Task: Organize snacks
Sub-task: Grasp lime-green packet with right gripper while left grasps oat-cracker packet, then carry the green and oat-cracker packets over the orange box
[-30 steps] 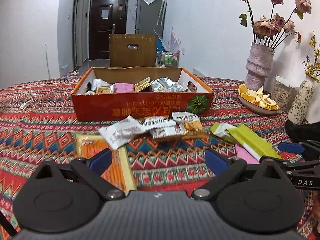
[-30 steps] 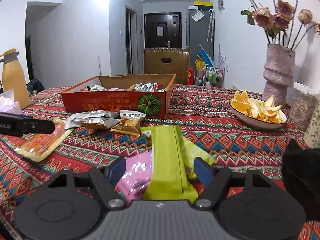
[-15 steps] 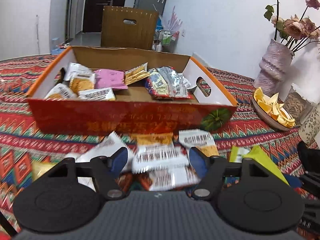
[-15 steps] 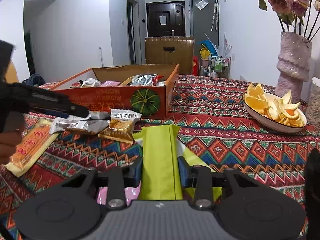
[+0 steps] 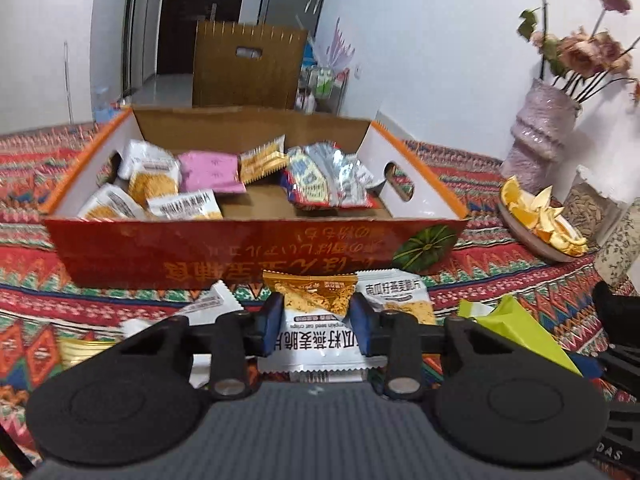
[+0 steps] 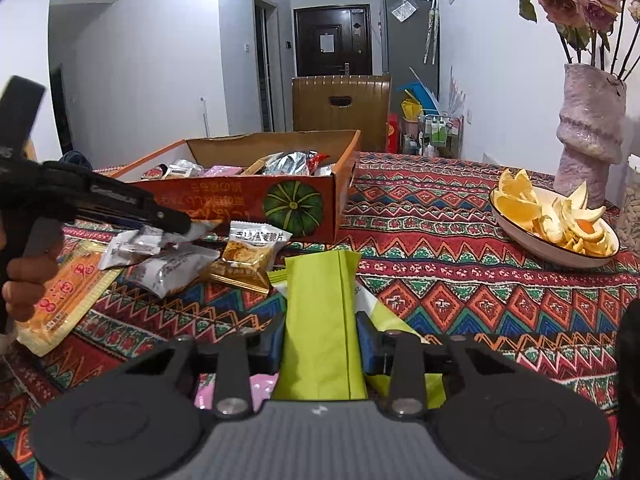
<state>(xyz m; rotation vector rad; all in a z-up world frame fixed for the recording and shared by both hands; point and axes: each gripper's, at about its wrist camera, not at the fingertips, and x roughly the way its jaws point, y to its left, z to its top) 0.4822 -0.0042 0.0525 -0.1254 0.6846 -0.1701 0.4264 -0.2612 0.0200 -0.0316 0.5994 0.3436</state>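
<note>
Just in front of the red snack box (image 5: 256, 248), the left tongs (image 5: 316, 320) point down at the loose packets on the surface (image 6: 440, 264). Their jaws are closing, and an oat-crisp packet (image 5: 316, 332) with an orange top and a white lower half sits between the blue pads (image 5: 272, 320), which lie right against its sides. A second white packet (image 5: 396, 292) lies just beside it, also close to the box's front wall.

Nearer the camera than the box, the right tongs (image 6: 322, 340) are clamped on a lime-green pouch (image 6: 320, 320), both pads pressed to its long edges. A pink packet (image 6: 256, 388) peeks out beneath them.

Between this pouch and the box lie an amber cracker packet (image 6: 244, 260) and some silver-white wrappers (image 6: 168, 268); a long orange packet (image 6: 64, 296) lies to the left of these, farther from the box. A hand (image 6: 24, 284) grips the left tool's handle there.

Inside the box lie several snacks: a pink packet (image 5: 210, 170), a gold one (image 5: 262, 160), a silvery bag (image 5: 328, 180) and white cracker packs (image 5: 148, 168).

To the right of the box, well apart, stands a bowl of orange peel (image 6: 556, 216), with a pale textured vase (image 6: 588, 128) of dried roses behind it.
</note>
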